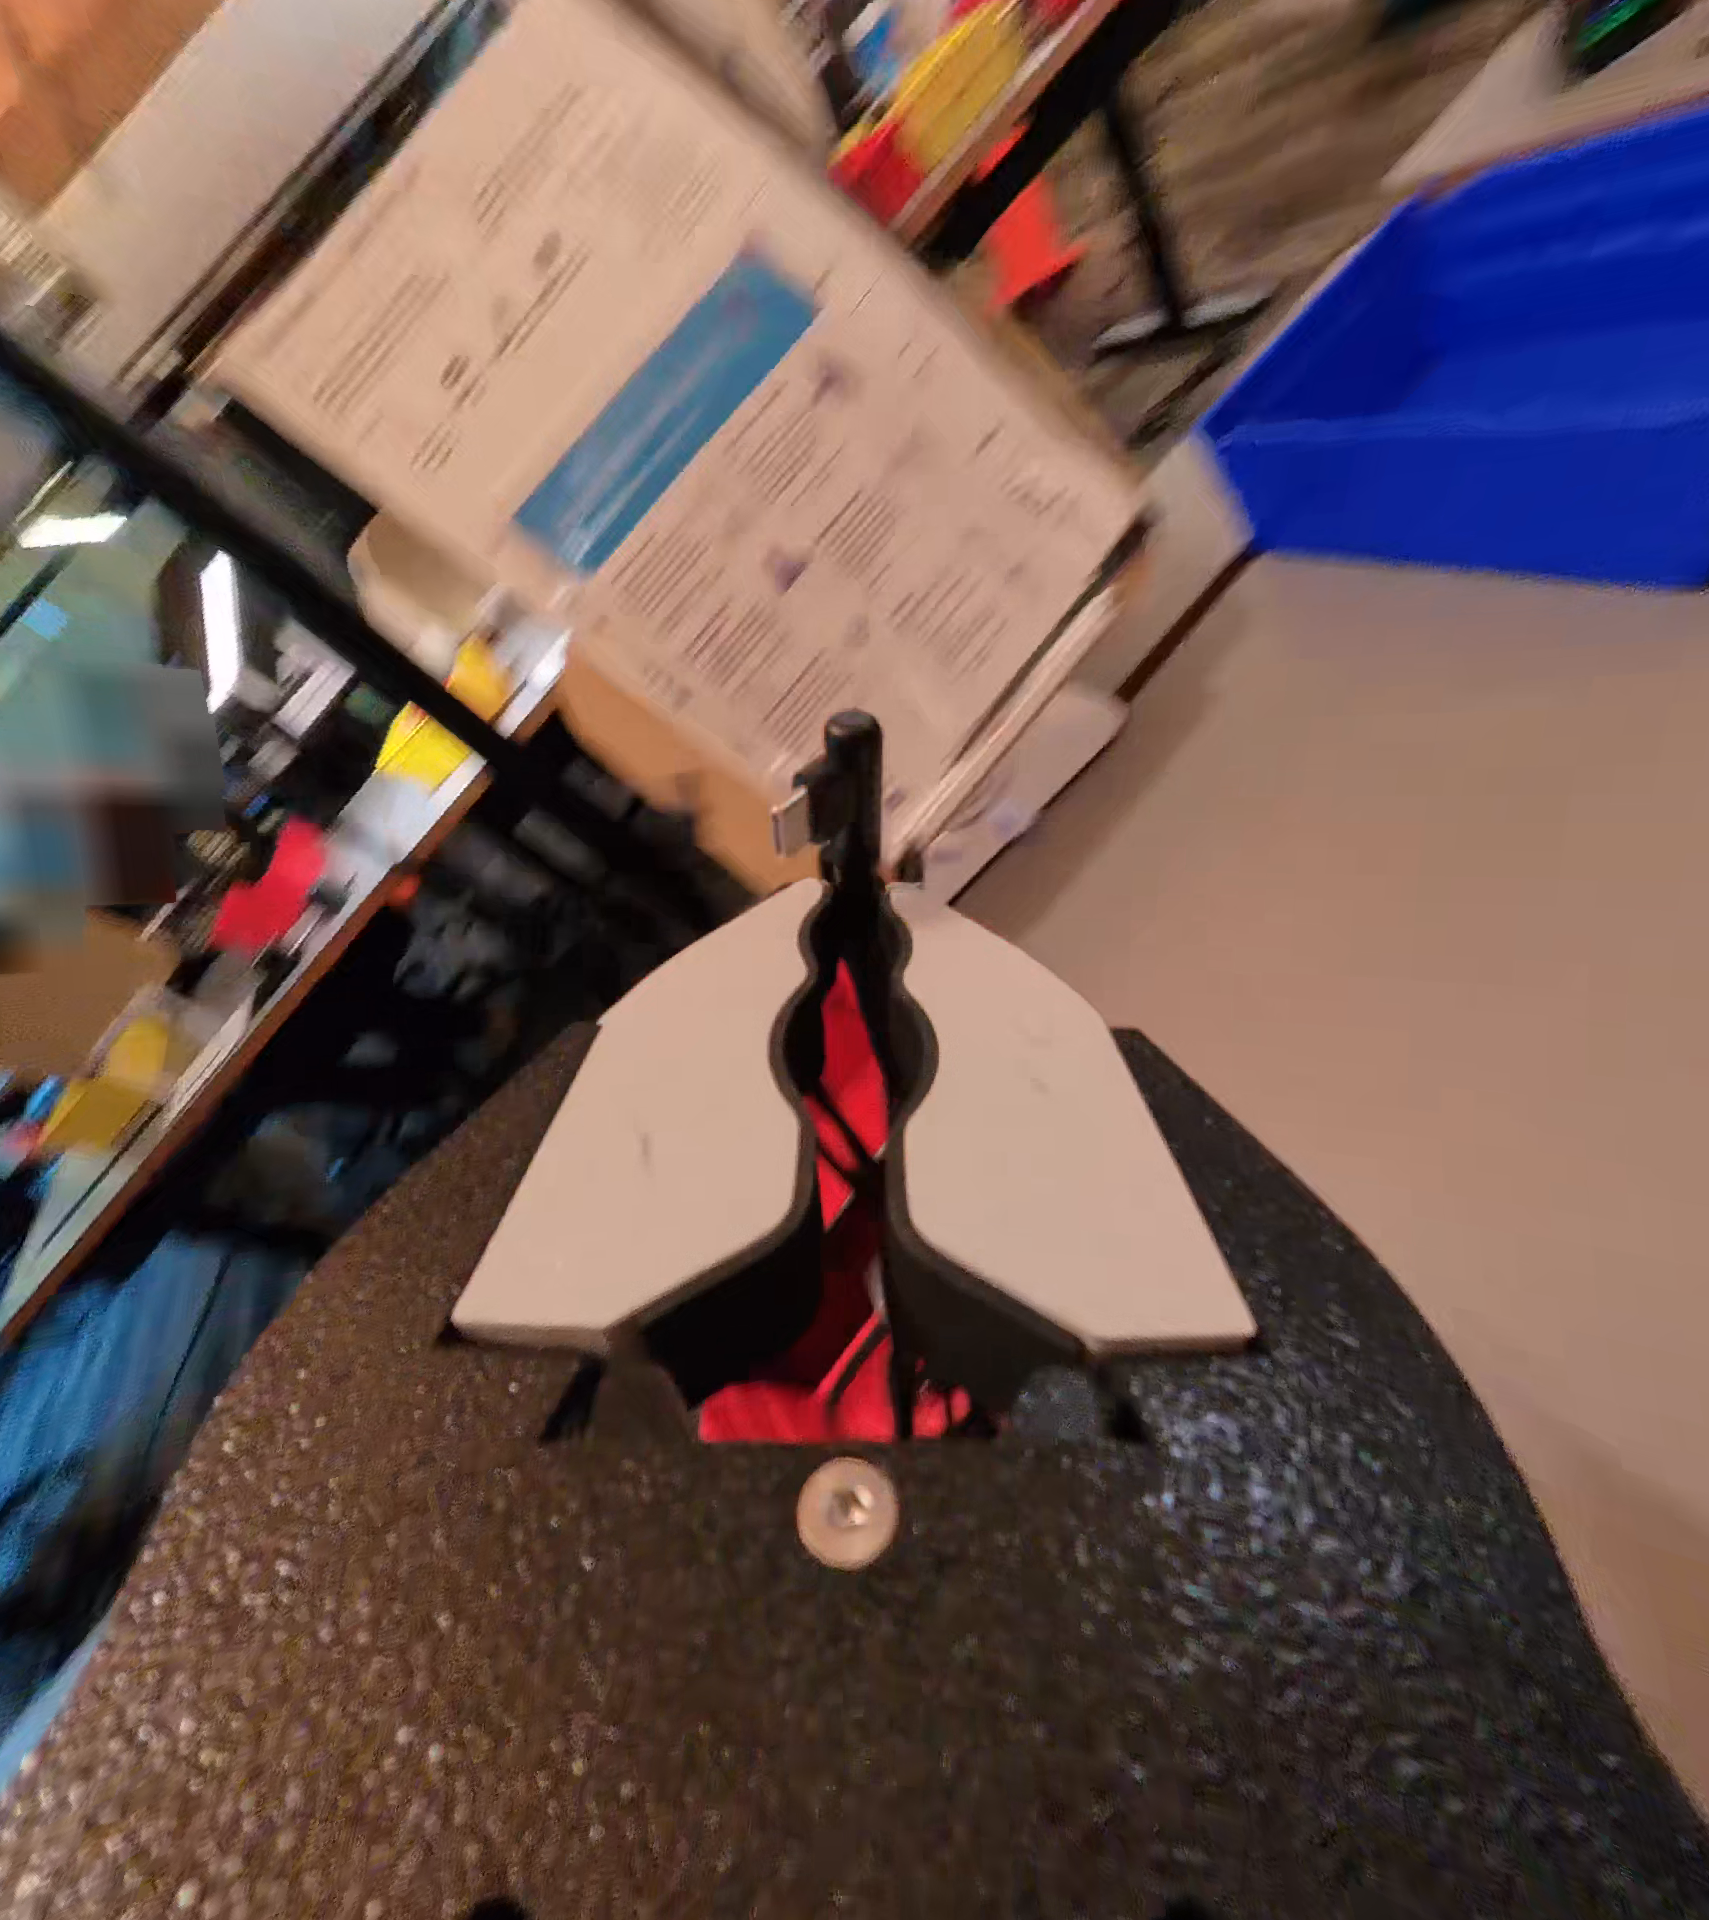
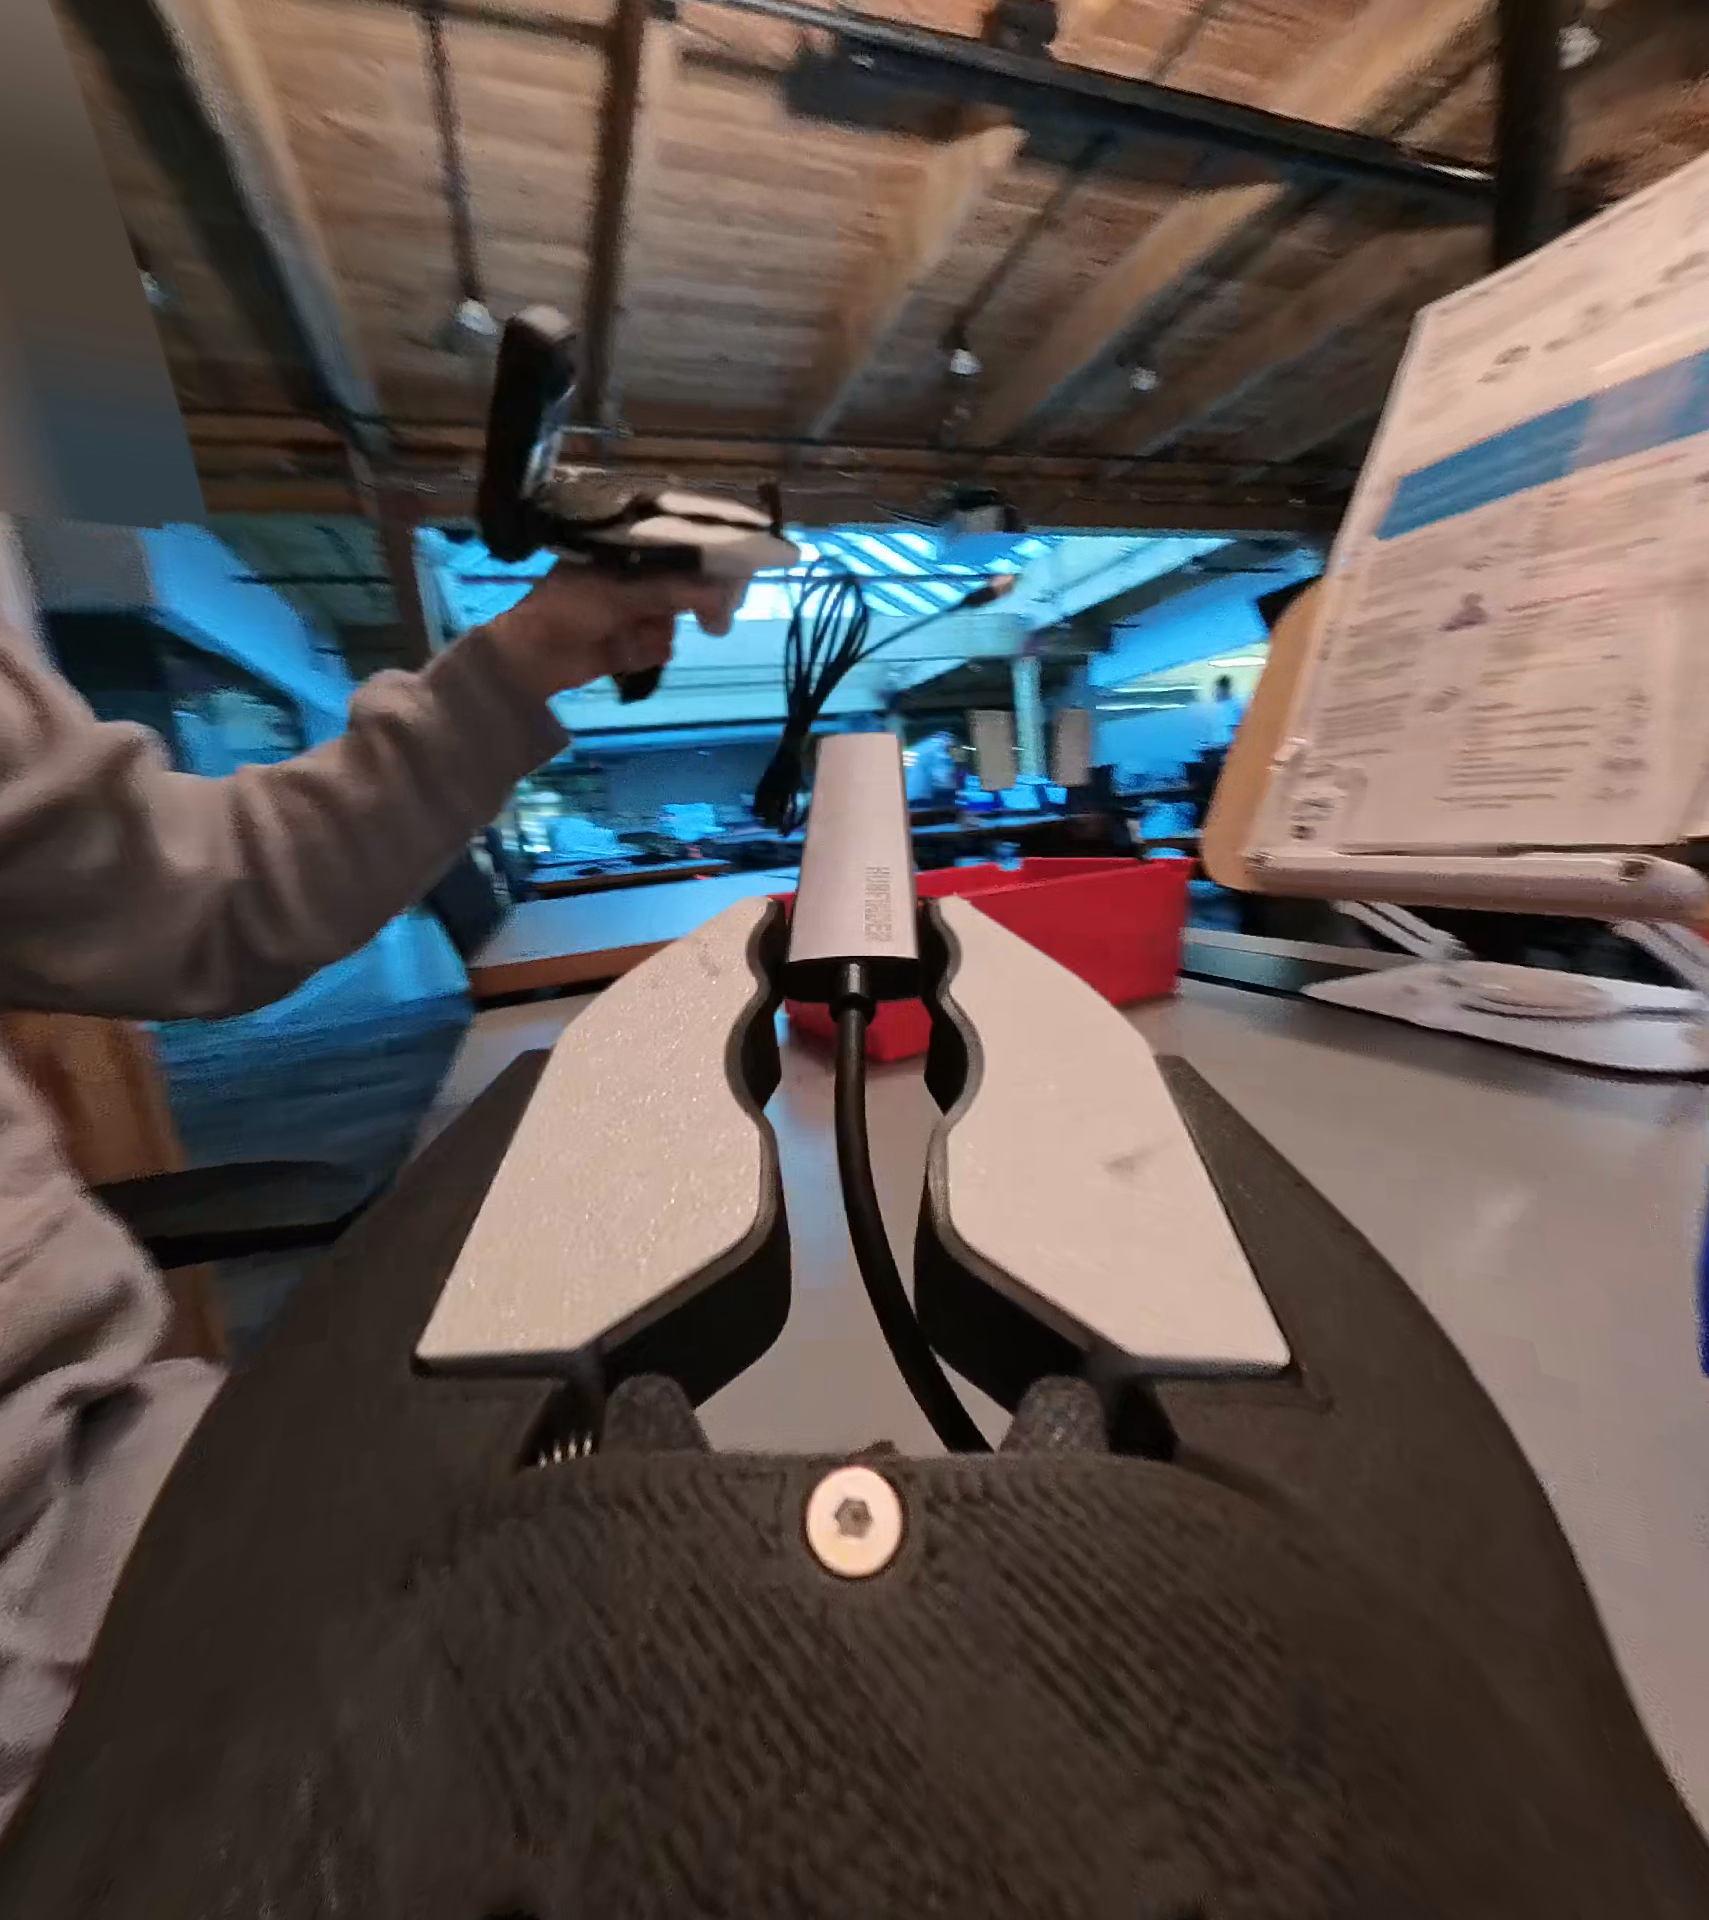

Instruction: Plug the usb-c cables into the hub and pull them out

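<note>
Above the counter (image 2: pixel 1452 1195), left claw (image 1: pixel 855 894) pinches the cable (image 1: pixel 855 821), right claw (image 2: pixel 855 925) clamps the hub (image 2: pixel 855 842); square plug to port before pushing.

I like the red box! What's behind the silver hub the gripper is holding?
Behind the silver hub held by the right gripper sits a red bin on the grey table. The hub covers part of the bin, and the bin's inside cannot be seen.
</note>
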`<state>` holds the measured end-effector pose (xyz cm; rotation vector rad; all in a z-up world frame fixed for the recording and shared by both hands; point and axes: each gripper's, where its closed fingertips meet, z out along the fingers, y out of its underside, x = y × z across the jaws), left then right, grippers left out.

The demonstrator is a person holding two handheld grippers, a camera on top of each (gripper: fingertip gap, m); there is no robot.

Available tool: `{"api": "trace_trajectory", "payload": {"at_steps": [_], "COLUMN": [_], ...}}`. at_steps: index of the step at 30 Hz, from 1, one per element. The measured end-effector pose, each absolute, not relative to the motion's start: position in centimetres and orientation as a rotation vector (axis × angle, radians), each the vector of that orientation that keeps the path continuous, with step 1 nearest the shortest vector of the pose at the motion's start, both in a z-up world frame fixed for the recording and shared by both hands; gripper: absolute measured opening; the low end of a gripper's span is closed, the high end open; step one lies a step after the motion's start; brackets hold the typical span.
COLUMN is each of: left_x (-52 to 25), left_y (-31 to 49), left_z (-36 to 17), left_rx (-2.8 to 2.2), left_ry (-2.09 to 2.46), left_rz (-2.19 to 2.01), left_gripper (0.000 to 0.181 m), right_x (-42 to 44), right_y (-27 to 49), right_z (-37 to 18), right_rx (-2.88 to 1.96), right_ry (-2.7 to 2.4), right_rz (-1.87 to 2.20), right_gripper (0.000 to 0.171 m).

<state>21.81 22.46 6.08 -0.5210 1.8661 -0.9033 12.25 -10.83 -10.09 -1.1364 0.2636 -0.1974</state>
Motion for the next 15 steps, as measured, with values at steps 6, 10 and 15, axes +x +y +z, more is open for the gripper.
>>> {"api": "trace_trajectory", "payload": {"at_steps": [6,10,15], "left_x": [15.5,13.5,11.8], "left_y": [11.6,6.2,0.8], "left_z": [5.2,-2.3,-12.5], "left_rx": [-0.038,0.233,0.474], "left_ry": [2.238,2.534,2.777], "left_rz": [-1.052,-0.966,-0.963], "left_gripper": [0.005,0.005,0.005], "right_x": [10.6,12.2,14.3], "right_y": [-13.5,-15.4,-16.0], "right_z": [-8.3,-8.2,-9.0], "right_rx": [-1.064,-1.084,-1.175], "right_ry": [0.173,0.272,0.398], "right_rz": [-0.084,-0.218,-0.414], "right_gripper": [0.024,0.024,0.025]}}
